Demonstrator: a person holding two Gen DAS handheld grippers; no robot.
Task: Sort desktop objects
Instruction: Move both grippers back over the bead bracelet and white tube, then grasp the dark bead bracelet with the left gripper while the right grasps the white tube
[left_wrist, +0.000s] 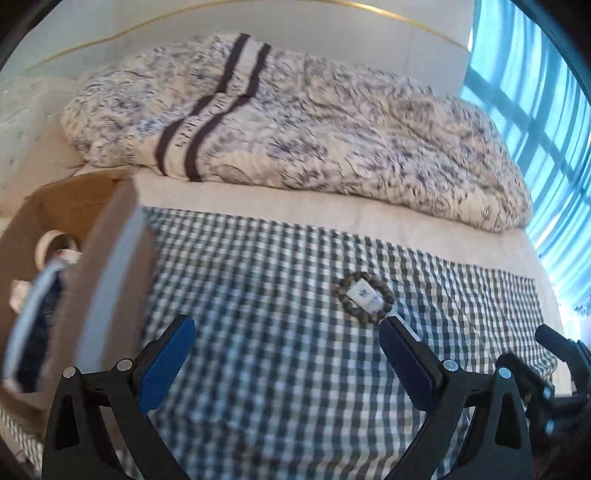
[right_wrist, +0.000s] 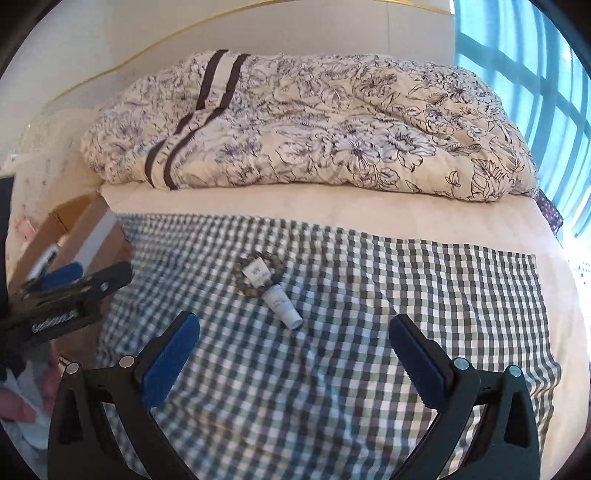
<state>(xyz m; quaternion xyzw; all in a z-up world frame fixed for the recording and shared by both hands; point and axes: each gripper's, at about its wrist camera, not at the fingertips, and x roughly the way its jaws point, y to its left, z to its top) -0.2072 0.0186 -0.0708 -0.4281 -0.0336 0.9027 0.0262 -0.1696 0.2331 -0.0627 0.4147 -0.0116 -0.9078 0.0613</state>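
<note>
A brown bead bracelet (left_wrist: 364, 297) with a white tag lies on the green checked cloth (left_wrist: 277, 369), just beyond the right finger of my left gripper (left_wrist: 288, 332). That gripper is open and holds nothing. In the right wrist view the bracelet (right_wrist: 258, 275) touches a small white tube (right_wrist: 284, 306) lying ahead of my right gripper (right_wrist: 293, 328), which is also open with nothing between its fingers. The left gripper (right_wrist: 90, 277) shows at the left edge there, beside the box.
An open cardboard box (left_wrist: 96, 266) stands at the cloth's left edge, holding a tape roll (left_wrist: 55, 243) and other items. A bunched floral quilt (right_wrist: 314, 129) lies across the bed behind the cloth. A window (right_wrist: 546, 92) is at right. A hand (right_wrist: 18, 406) shows bottom left.
</note>
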